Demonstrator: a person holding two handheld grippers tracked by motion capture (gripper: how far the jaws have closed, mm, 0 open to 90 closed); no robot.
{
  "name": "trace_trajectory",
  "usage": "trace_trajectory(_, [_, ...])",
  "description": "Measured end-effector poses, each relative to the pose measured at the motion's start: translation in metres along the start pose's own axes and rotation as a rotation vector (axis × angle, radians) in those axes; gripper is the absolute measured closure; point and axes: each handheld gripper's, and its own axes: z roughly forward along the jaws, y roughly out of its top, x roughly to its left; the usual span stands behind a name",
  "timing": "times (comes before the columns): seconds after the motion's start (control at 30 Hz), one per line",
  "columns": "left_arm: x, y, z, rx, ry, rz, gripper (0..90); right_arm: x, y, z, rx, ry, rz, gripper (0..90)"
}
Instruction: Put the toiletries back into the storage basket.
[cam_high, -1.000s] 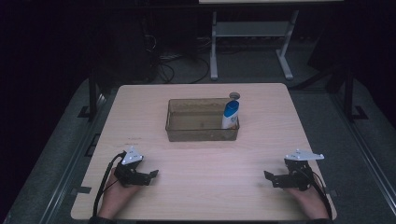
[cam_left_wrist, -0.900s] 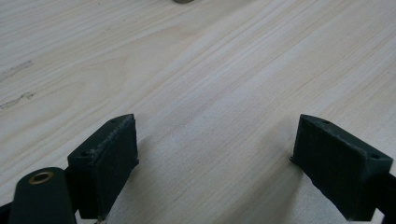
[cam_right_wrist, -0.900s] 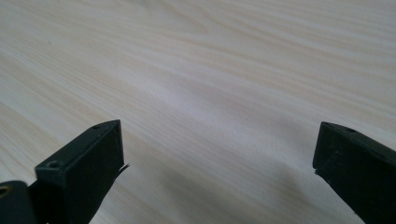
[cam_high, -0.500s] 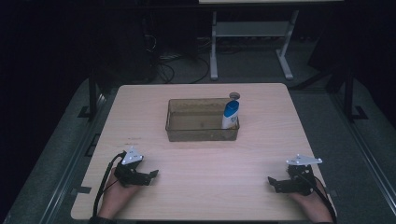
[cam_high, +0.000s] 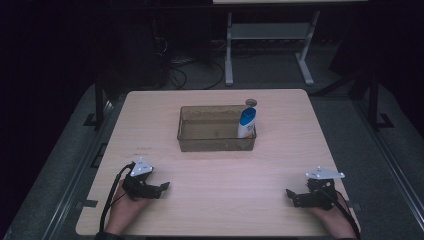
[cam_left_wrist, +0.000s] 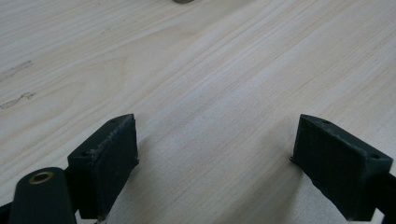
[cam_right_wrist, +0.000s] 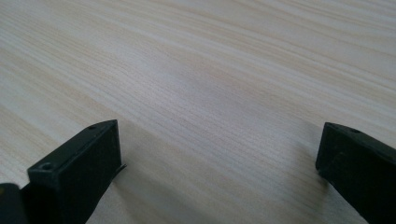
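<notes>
A clear brownish bin (cam_high: 216, 130) sits at the middle of the wooden table (cam_high: 220, 210), toward the far side. Inside its right end stands a white bottle with a blue top (cam_high: 247, 122). My left gripper (cam_high: 162, 187) rests low at the near left of the table, held by a hand, jaws wide apart with nothing between them. My right gripper (cam_high: 290, 193) rests at the near right, also open and empty. In the left gripper view, both black pads (cam_left_wrist: 106, 158) hover just over bare wood; the right gripper view has its pads (cam_right_wrist: 79, 163) spread the same way.
A small round object (cam_high: 251, 102) lies on the table just behind the bin's right corner. Beyond the far edge are a white stand's legs (cam_high: 229, 55) and cables (cam_high: 185, 65) on a dark floor. Metal rails (cam_high: 385, 145) flank the table.
The right gripper has slid a little toward the near edge and settled lower. The left gripper has stayed put, and the bin and bottle are unmoved.
</notes>
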Motion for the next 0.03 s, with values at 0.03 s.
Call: trace_trajectory(0.03, [0.0,0.0,0.0,0.0,0.0,-0.001,12.7,-0.0002,-0.0002,0.0001,-0.003,0.0,0.0,0.0])
